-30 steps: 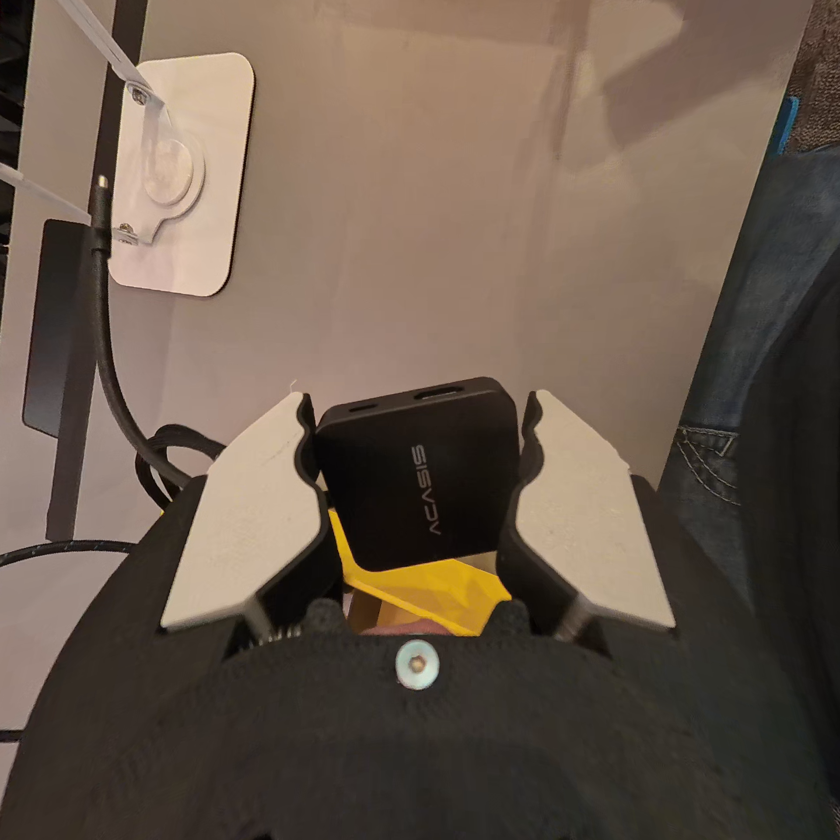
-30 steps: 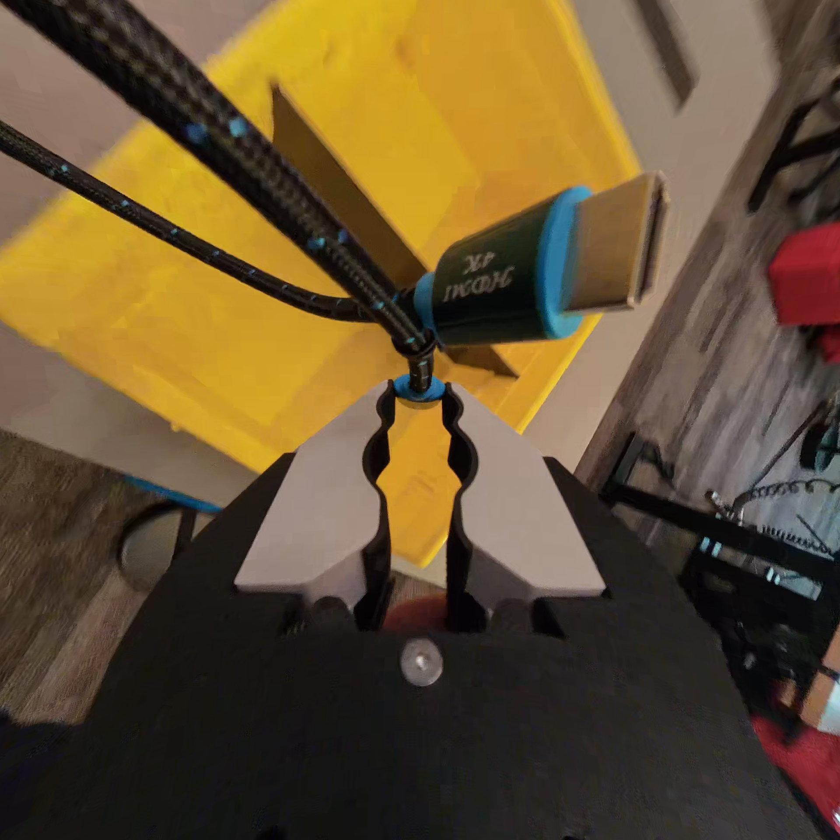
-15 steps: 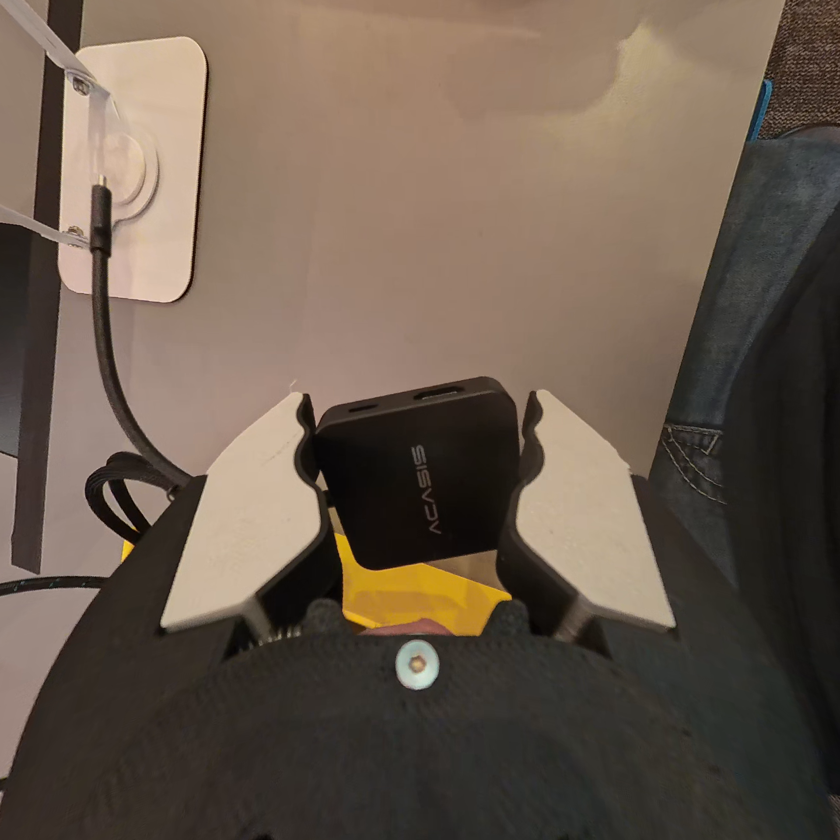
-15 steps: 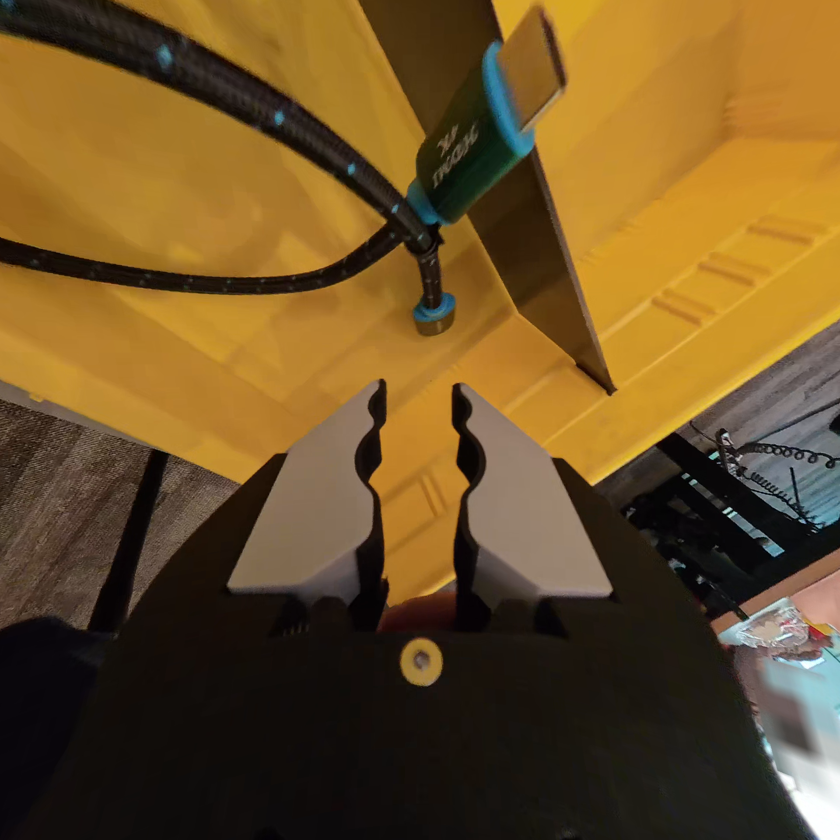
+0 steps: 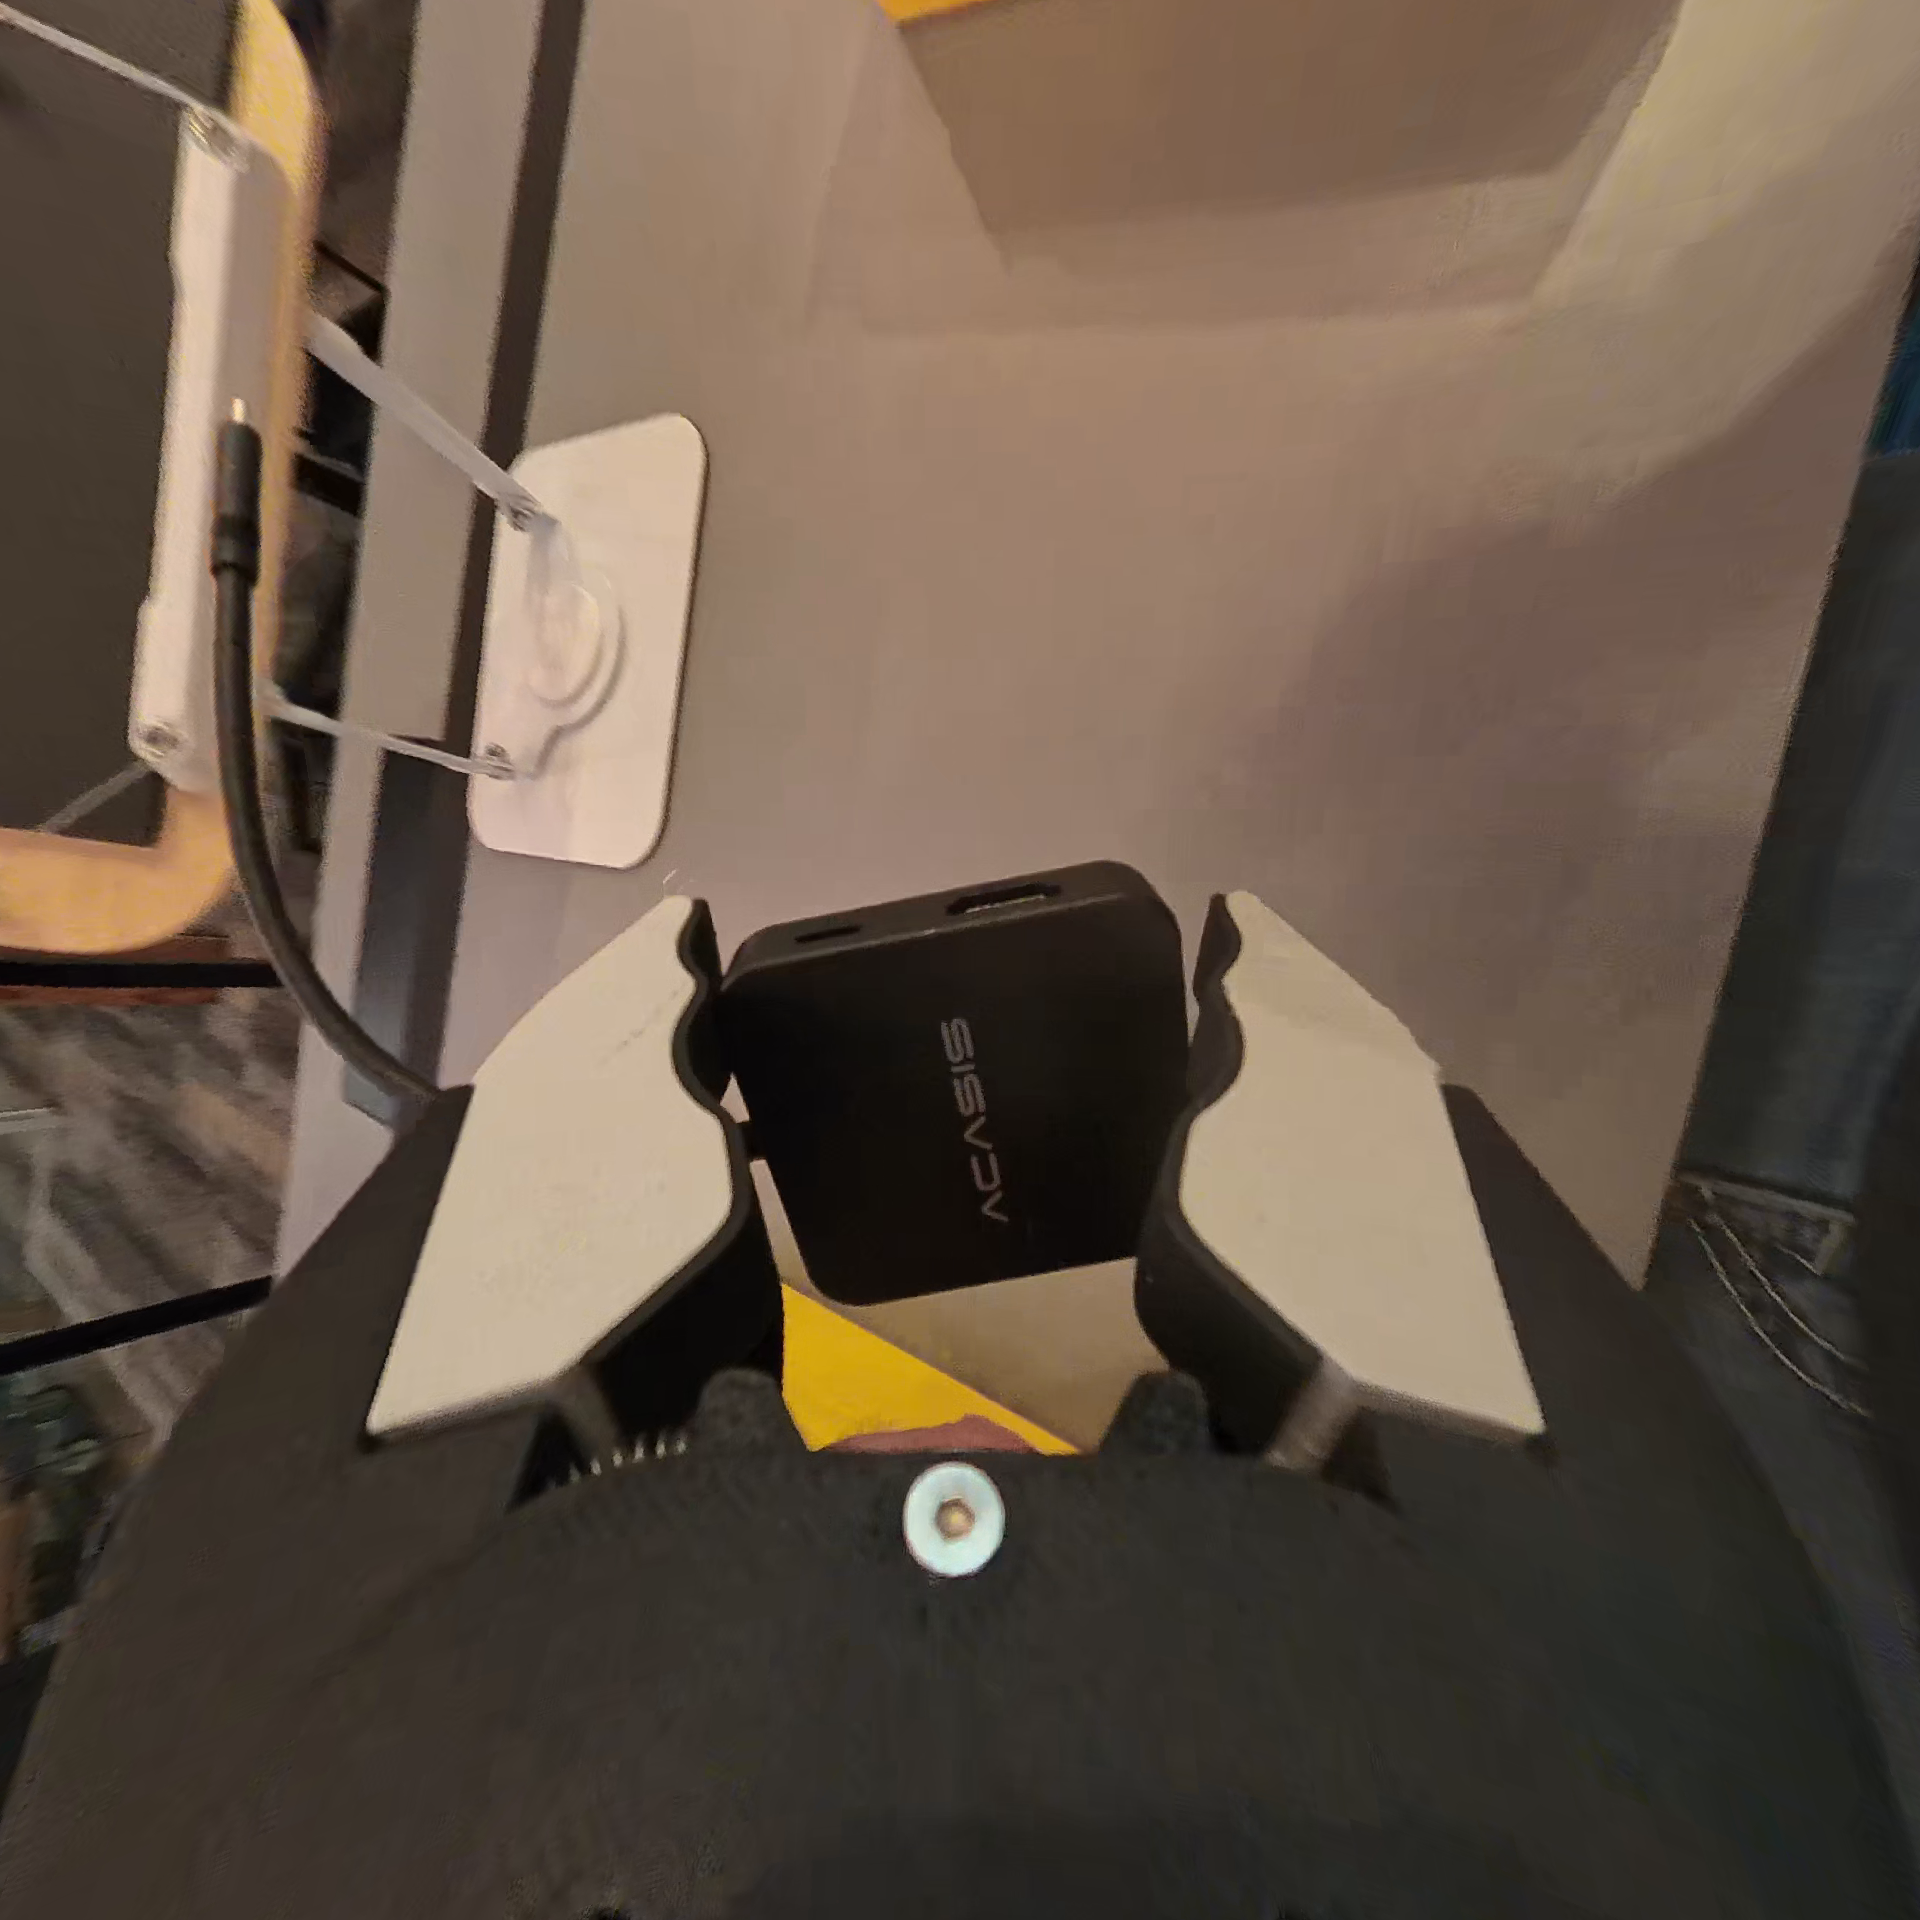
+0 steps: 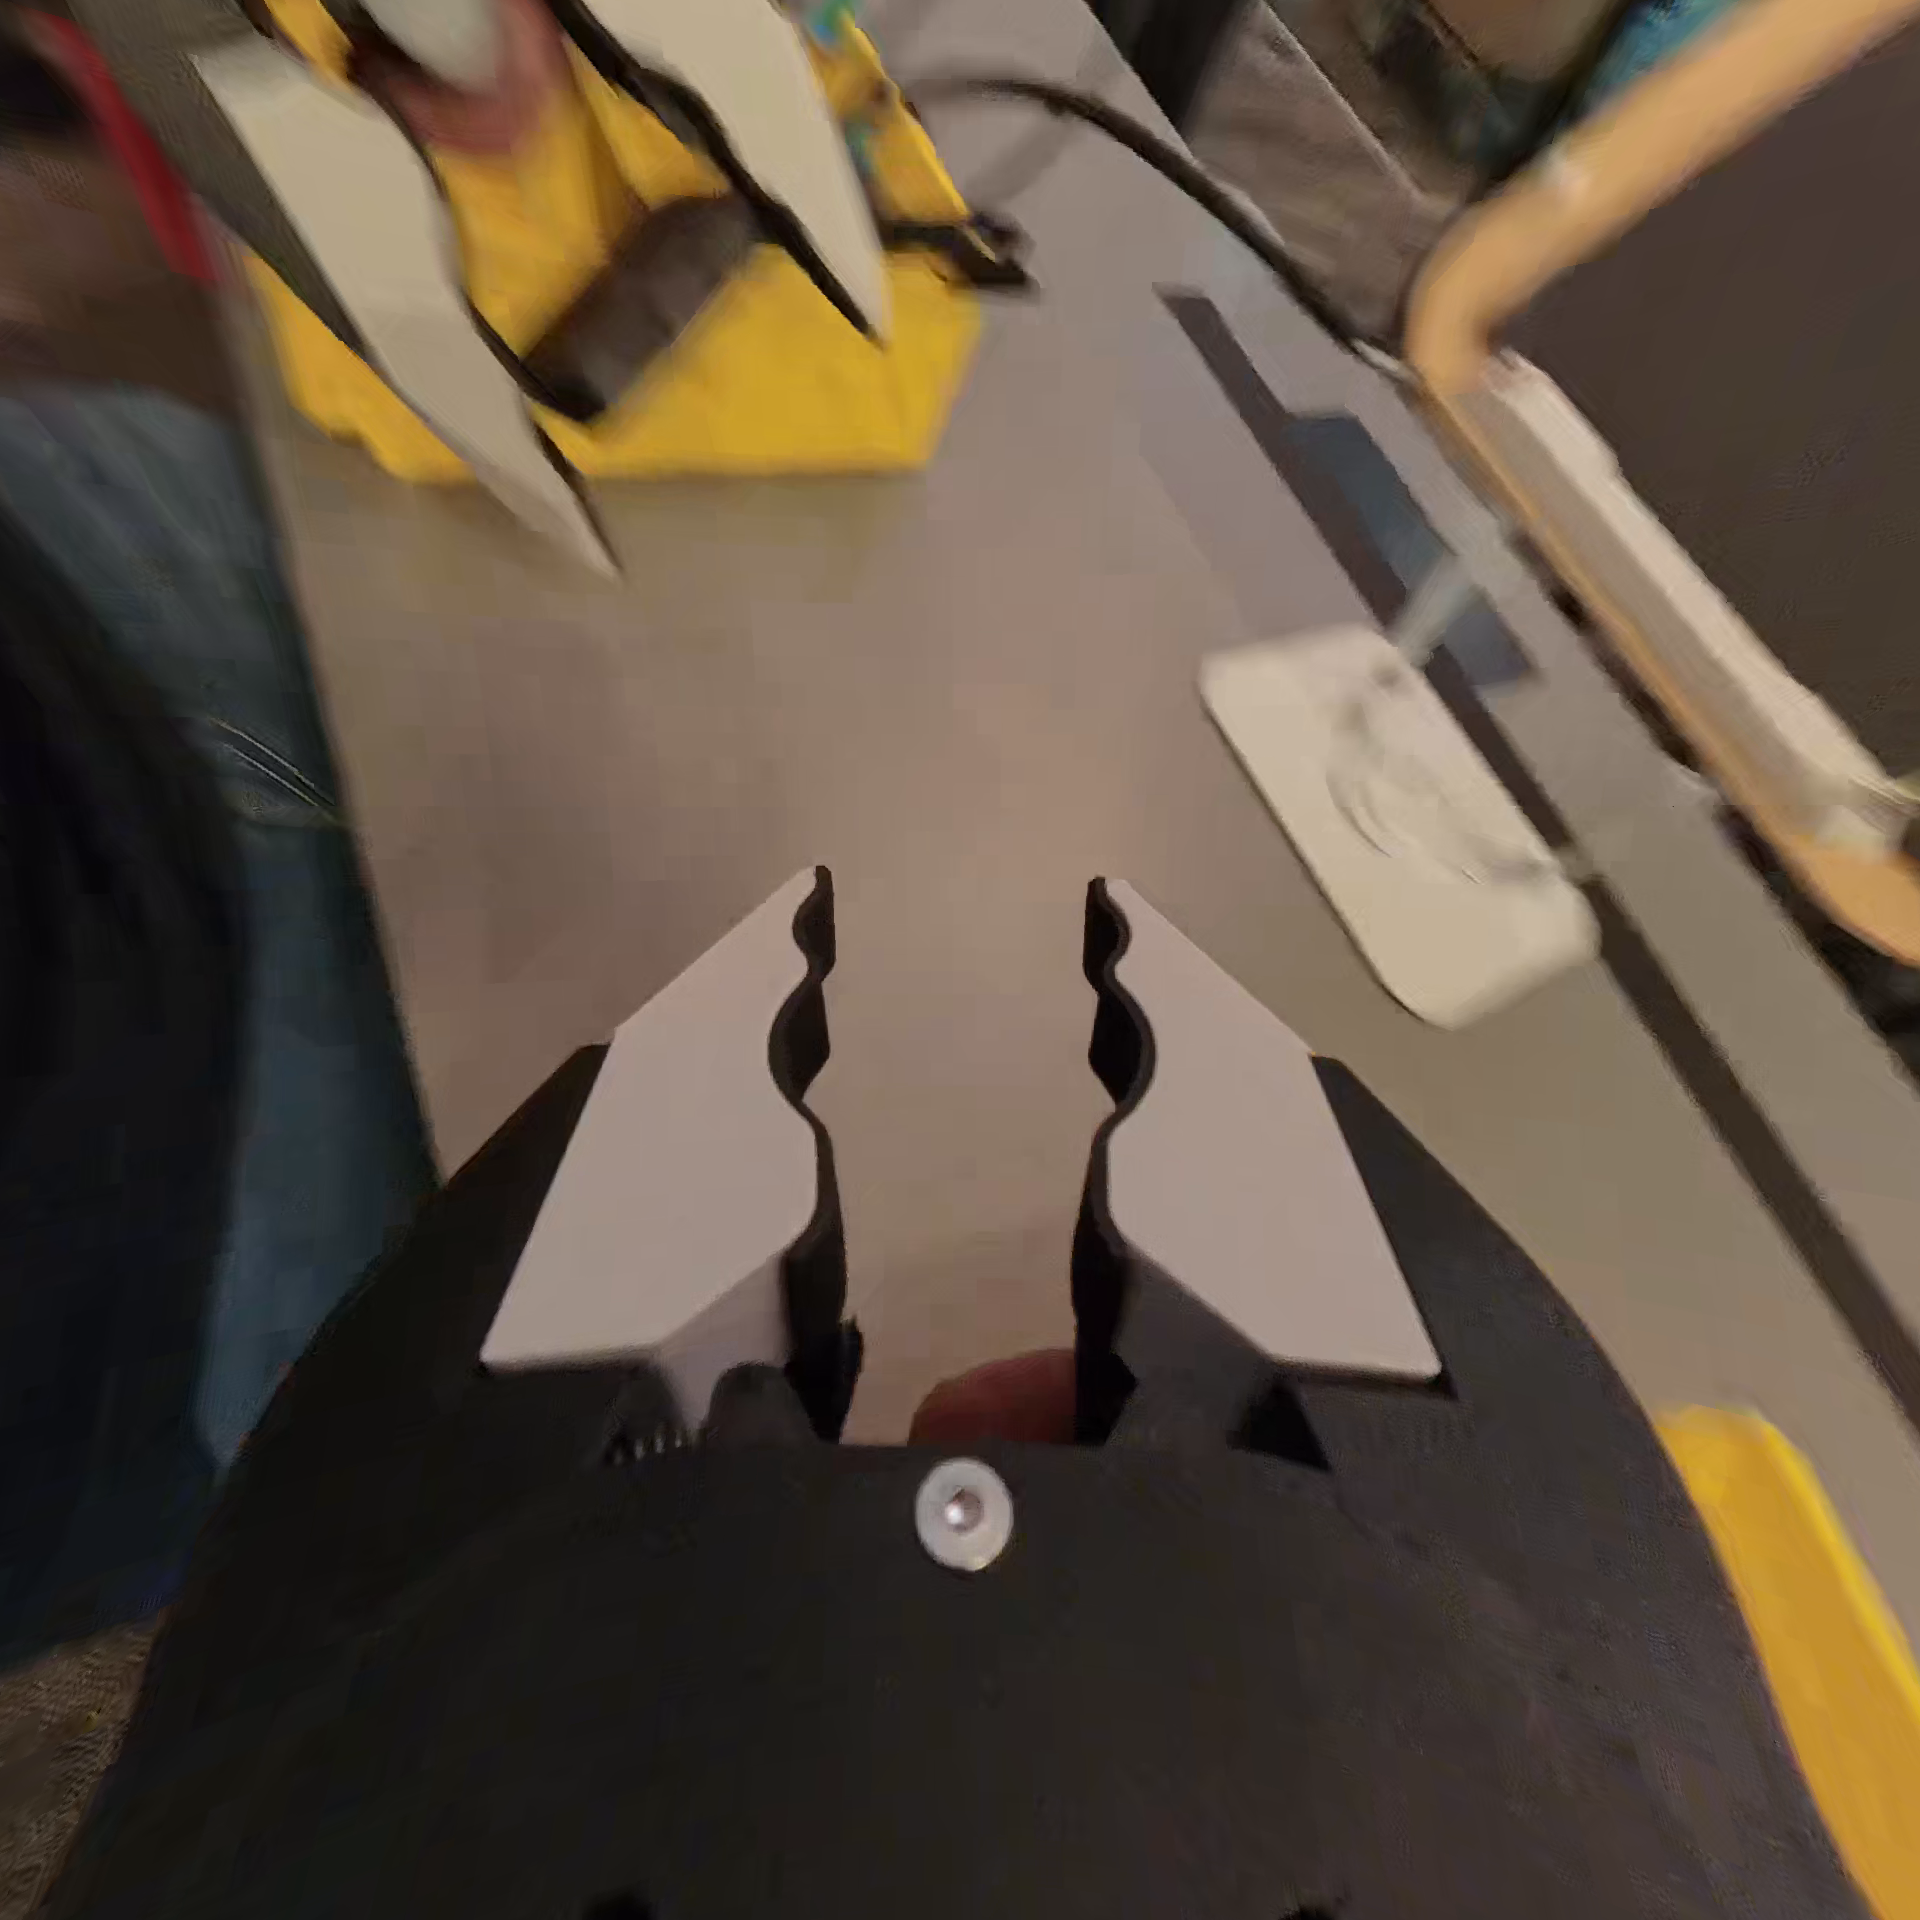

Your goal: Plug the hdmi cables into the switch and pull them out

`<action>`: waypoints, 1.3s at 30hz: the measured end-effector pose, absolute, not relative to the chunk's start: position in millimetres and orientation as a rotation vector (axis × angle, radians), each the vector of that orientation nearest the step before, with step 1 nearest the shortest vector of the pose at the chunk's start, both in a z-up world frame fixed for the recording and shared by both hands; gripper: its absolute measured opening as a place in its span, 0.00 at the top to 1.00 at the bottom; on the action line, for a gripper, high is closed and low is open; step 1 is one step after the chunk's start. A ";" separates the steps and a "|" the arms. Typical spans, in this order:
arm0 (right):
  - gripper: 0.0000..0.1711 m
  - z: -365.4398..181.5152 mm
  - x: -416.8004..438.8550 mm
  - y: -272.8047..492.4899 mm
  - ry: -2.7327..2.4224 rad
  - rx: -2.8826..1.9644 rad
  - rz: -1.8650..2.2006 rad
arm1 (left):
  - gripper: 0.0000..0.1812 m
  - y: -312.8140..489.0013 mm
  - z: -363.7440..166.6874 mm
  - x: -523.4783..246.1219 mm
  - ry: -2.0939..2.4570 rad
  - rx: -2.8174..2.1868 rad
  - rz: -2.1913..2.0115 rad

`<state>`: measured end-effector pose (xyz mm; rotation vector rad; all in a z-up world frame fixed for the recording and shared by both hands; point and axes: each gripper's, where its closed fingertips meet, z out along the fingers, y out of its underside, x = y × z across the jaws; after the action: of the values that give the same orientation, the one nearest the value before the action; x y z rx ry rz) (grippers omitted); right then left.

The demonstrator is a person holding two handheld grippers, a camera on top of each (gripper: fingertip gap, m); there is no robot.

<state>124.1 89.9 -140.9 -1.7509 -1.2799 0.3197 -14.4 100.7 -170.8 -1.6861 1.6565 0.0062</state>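
My left gripper (image 5: 956, 914) is shut on the black HDMI switch (image 5: 961, 1081) and holds it above the grey table, its two empty ports facing away from me. The same gripper (image 6: 743, 447) and switch (image 6: 649, 296) show blurred at the top left of the right wrist view. My right gripper (image 6: 956, 883) is open and empty, pointing along the bare grey table (image 6: 935, 644). No HDMI cable plug is in view now.
A white plate with a clear stand (image 5: 587, 644) sits on the table at left, also seen in the right wrist view (image 6: 1392, 821). A thin black cable (image 5: 244, 748) curves beside it. A yellow bin (image 6: 727, 395) lies beyond the left gripper. A person's jeans (image 5: 1787, 935) border the table. Across from one pair of fingers to the other is roughly 15 cm.
My right gripper let go of the HDMI cable, opened wider and swung away from the yellow bin toward the table. My left gripper kept its hold on the switch while its view shifted.
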 end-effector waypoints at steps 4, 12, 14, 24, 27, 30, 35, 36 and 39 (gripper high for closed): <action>0.68 -148.1 29.2 78.0 -1.267 -1.672 0.693 | 0.52 100.7 -163.1 0.1 1.635 -1.562 0.165; 0.89 -157.0 -28.9 73.8 -1.213 -1.662 1.016 | 0.52 97.8 -169.9 15.1 1.653 -1.438 0.328; 0.89 -157.1 -28.9 72.8 -1.227 -1.657 0.998 | 0.52 101.3 -169.4 15.5 1.640 -1.406 0.377; 0.94 -100.7 99.8 125.2 -1.104 -1.645 0.574 | 0.54 101.7 -115.4 5.4 1.485 -1.321 0.277; 0.94 -90.3 178.2 152.7 -0.996 -1.731 0.431 | 0.67 107.3 -101.7 -6.7 1.429 -1.320 0.262; 0.94 -99.8 264.8 179.3 -0.871 -1.868 0.253 | 0.93 113.7 -80.1 -20.3 1.313 -1.324 0.248; 0.94 -155.8 353.4 188.7 -0.801 -2.145 0.226 | 1.00 126.8 -58.9 -45.6 1.147 -1.406 0.191; 0.94 -167.4 362.9 190.3 -0.783 -2.185 0.239 | 1.00 127.3 -57.3 -47.9 1.137 -1.418 0.165; 0.94 -204.2 384.4 193.9 -0.725 -2.307 0.262 | 0.96 131.2 -54.5 -55.0 1.112 -1.447 0.158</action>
<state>384.4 193.9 -204.2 -2.3074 -0.7253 0.2620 -55.0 131.2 -54.5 -1.4467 1.1124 0.1581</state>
